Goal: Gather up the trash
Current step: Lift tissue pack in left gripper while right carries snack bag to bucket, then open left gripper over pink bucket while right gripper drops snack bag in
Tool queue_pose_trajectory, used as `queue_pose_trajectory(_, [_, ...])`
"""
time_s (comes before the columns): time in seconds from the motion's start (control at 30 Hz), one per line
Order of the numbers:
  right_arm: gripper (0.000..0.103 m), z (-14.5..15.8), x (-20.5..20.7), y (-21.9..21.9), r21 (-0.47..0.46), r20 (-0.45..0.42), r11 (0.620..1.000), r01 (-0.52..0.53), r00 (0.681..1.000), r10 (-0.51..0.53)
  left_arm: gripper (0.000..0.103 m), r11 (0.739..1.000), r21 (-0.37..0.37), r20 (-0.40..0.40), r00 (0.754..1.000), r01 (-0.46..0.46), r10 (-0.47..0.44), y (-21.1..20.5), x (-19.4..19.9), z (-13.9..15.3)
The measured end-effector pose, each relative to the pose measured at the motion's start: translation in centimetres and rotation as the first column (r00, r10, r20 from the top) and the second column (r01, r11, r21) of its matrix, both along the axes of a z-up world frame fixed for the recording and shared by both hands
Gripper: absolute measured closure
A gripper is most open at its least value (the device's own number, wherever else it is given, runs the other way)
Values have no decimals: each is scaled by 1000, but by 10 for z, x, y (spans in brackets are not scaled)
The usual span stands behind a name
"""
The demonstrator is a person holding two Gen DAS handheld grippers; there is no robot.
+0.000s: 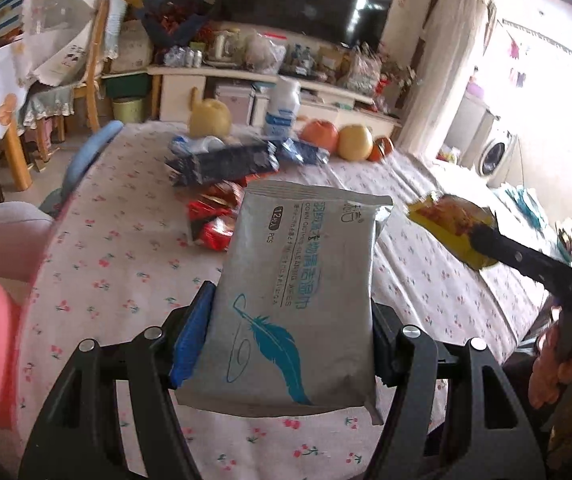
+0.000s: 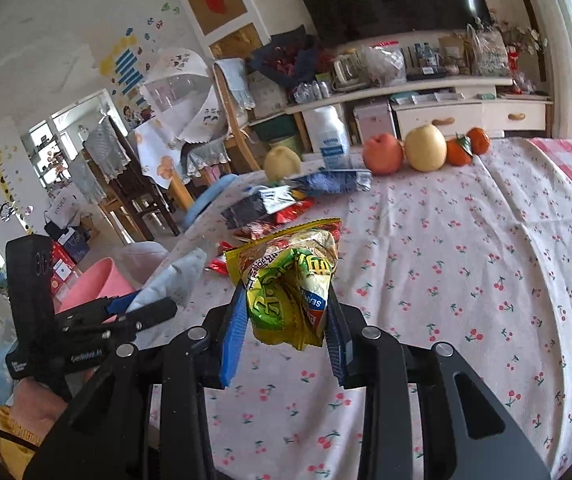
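a grey wet-wipe packet [image 1: 298, 300] with a blue feather print is clamped between the blue pads of the left gripper [image 1: 290, 336], held above the near part of the cherry-print tablecloth [image 1: 125, 248], while a crumpled yellow-green snack wrapper [image 2: 292, 284] is pinched in the narrowed right gripper [image 2: 286, 320] above the same cloth. further wrappers, a red one [image 1: 213, 220] and dark blue ones [image 1: 221, 162], are seen lying in a loose pile toward the far left of the table, near a white bottle [image 2: 330, 136] and a row of fruit [image 2: 424, 148] at the far edge. a pink bin [image 2: 93, 284] is seen just beyond the table's left edge.
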State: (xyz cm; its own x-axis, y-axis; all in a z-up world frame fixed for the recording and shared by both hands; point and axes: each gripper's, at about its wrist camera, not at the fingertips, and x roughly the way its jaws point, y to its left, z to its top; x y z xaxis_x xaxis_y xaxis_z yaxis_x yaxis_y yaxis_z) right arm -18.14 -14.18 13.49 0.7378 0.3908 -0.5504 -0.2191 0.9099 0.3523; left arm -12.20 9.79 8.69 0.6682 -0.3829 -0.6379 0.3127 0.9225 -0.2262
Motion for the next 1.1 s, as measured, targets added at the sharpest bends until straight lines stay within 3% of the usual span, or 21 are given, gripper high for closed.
queue_pose_trajectory(0.27, [66, 21, 2, 53, 0, 24, 995, -98, 995, 98, 35, 987, -54, 67, 986, -150, 153, 66, -6, 26])
queue_pose_trajectory(0.43, [66, 39, 11, 111, -16, 52, 977, -213, 976, 213, 35, 948, -75, 103, 943, -310, 316, 127, -14, 38])
queue_pose_trajectory(0.57, [66, 48, 17, 168, -41, 67, 950, -311, 947, 313, 35, 870, -86, 89, 866, -485, 492, 183, -22, 36])
queue_pose_trajectory(0.7, [66, 54, 26, 235, -61, 76, 909, -412, 906, 416, 35, 763, -105, 52, 762, -638, 645, 241, -35, 26])
queue_pose_trajectory(0.8, [66, 51, 35, 285, -74, 68, 875, -479, 873, 483, 35, 696, -103, 12, 699, -711, 715, 275, -42, 14])
queue_pose_trajectory(1.0, [61, 27, 49, 376, -114, 14, 815, -568, 819, 573, 29, 632, -60, -47, 635, -772, 771, 306, -47, -2])
queue_pose_trajectory(1.1, [38, 13, 53, 394, -142, -13, 828, -543, 837, 547, 24, 604, -7, -47, 604, -797, 796, 313, -44, -5])
